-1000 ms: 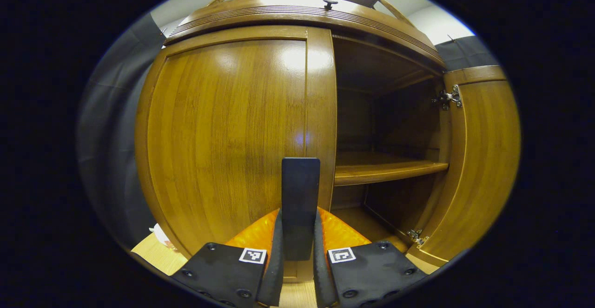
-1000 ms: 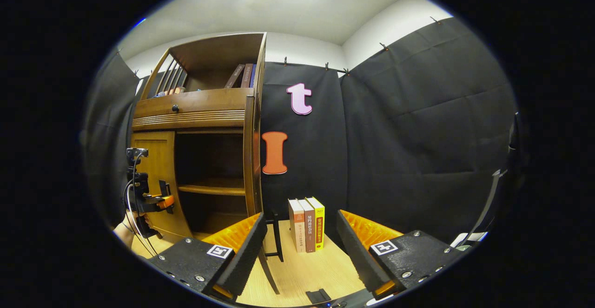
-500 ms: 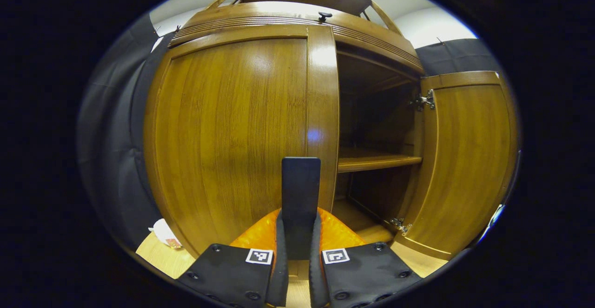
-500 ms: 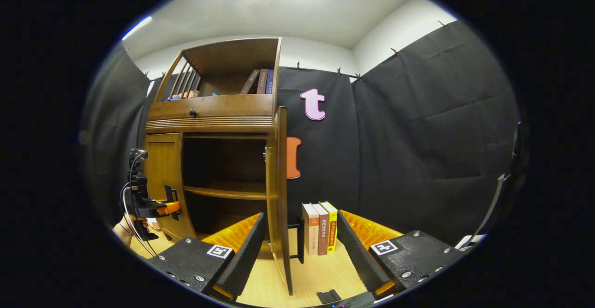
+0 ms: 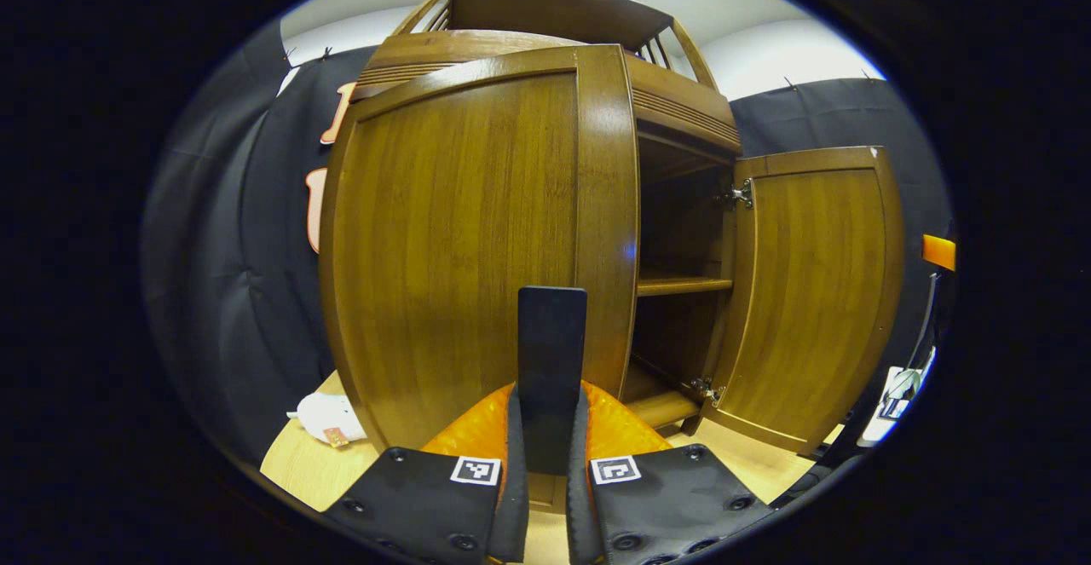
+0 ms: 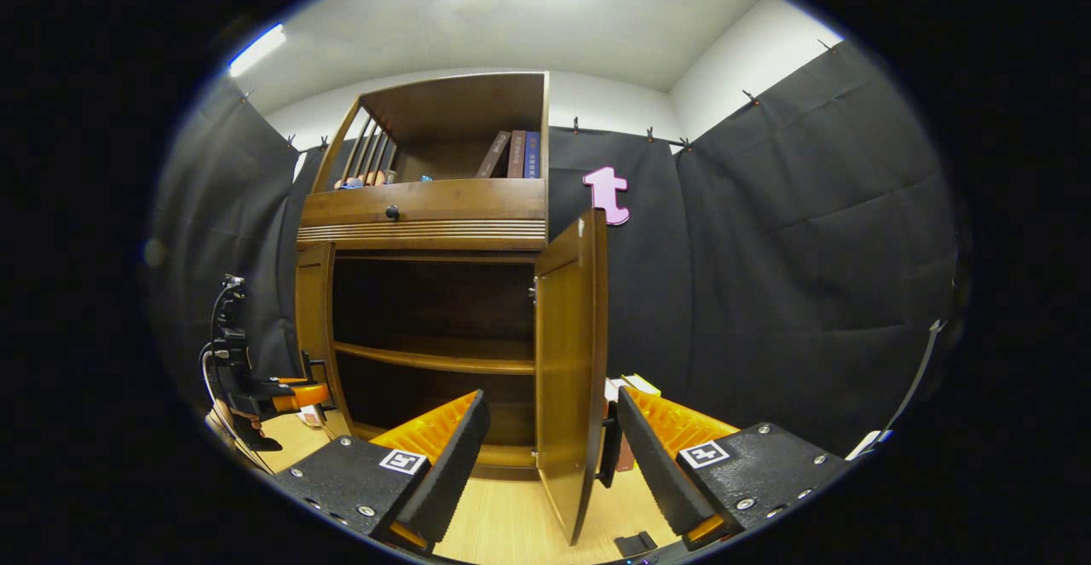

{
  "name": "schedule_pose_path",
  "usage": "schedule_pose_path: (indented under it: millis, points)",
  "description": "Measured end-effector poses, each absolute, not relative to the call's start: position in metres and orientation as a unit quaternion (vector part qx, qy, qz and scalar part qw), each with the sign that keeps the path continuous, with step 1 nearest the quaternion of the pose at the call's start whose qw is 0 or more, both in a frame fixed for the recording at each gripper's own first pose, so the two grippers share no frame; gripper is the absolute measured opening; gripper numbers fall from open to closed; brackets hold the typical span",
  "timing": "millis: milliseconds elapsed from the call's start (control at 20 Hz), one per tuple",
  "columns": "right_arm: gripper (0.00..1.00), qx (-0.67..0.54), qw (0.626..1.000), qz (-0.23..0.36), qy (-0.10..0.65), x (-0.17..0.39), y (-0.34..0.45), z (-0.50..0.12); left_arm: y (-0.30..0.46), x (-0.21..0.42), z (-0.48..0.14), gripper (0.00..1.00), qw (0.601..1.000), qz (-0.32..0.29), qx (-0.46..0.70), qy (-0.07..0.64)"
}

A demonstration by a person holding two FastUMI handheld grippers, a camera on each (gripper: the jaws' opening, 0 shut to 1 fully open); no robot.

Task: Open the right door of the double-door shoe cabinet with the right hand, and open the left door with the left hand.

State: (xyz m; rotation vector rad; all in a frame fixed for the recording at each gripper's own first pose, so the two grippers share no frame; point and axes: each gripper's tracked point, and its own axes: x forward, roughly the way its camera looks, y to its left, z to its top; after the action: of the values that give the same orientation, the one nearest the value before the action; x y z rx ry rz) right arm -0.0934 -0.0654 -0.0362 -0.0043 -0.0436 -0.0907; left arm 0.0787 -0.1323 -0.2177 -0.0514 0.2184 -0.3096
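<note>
While pinching the dark upright handle (image 5: 551,377) of the left door (image 5: 477,241) between both fingers, left gripper (image 5: 550,480) closed tight on it, low at that door's free edge. Left door swung partway out from the wooden shoe cabinet (image 6: 426,216), dark interior and 1 middle shelf (image 5: 684,285) exposed beside it. Right door (image 5: 810,292) standing wide open past the opening, 2 metal hinges (image 5: 738,196) on its inner edge. In the right gripper view, right gripper (image 6: 545,454) with fingers spread apart, gripping nothing; right door (image 6: 569,369) rising edge-on between them, its dark handle (image 6: 608,454) just beside the right-hand finger, possibly apart from it, hard to tell at this angle. Farther left there, the left gripper (image 6: 294,393) at the left door's (image 6: 314,326) edge, held by a hand (image 6: 228,420). Books (image 6: 514,154) standing in the open top compartment above a small drawer knob (image 6: 392,212). Pale wooden floor (image 6: 503,527) beneath; small white object (image 5: 328,418) lying near the cabinet's base in the left gripper view.
</note>
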Motion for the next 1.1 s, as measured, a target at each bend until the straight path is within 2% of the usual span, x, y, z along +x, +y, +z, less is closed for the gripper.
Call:
schedule_pose_path:
  millis: [800, 850, 1100]
  points:
    - [0.92, 0.006, 1.000, 0.010, -0.020, -0.074, -0.003, -0.044, -0.046, 0.016, -0.205, 0.24, 0.990, -0.089, 0.003, 0.110]
    - [0.92, 0.004, 1.000, 0.013, -0.020, -0.072, 0.000, -0.045, -0.041, 0.017, -0.204, 0.13, 0.991, -0.086, 0.002, 0.107]
    - [0.92, 0.002, 0.999, 0.025, -0.022, -0.069, 0.015, -0.044, -0.018, 0.005, -0.202, 0.15, 0.991, -0.077, 0.017, 0.108]
